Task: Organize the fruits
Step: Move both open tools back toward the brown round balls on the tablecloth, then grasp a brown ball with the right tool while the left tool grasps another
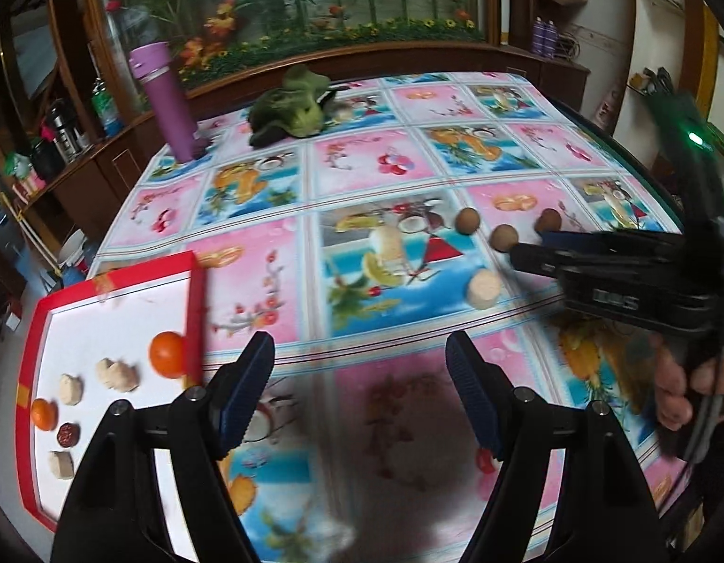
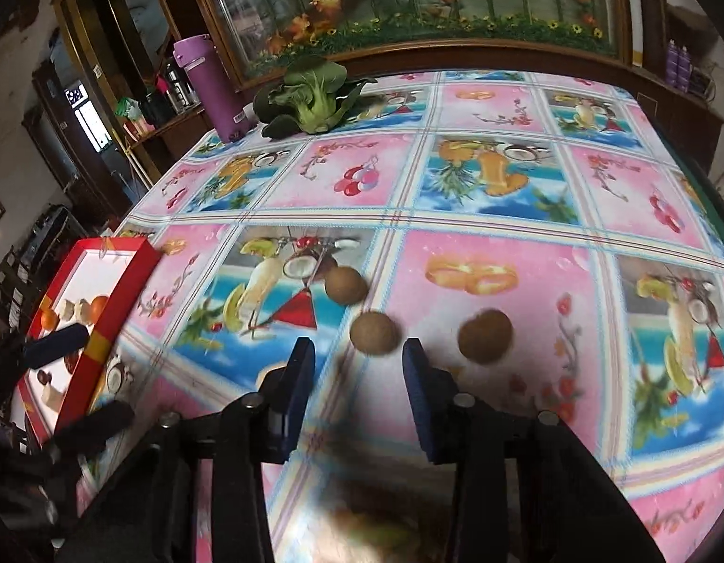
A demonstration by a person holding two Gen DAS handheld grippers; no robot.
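A red-rimmed white tray [image 1: 195, 300] at the table's left holds two small oranges [image 1: 167, 354], pale slices [image 1: 117, 374] and a dark red fruit [image 1: 67, 434]; it also shows in the right wrist view [image 2: 127, 281]. Three brown round fruits [image 2: 375, 332] lie on the cloth just ahead of my right gripper [image 2: 357, 366], which is open and empty. They also show in the left wrist view [image 1: 504, 238]. A pale slice [image 1: 483, 288] lies on the cloth. My left gripper [image 1: 362, 366] is open and empty beside the tray.
A purple bottle [image 1: 167, 98] and a green leafy vegetable [image 1: 291, 108] stand at the table's far side. The right hand-held gripper [image 1: 540, 253] reaches in from the right in the left wrist view. A cabinet with a painted panel runs behind the table.
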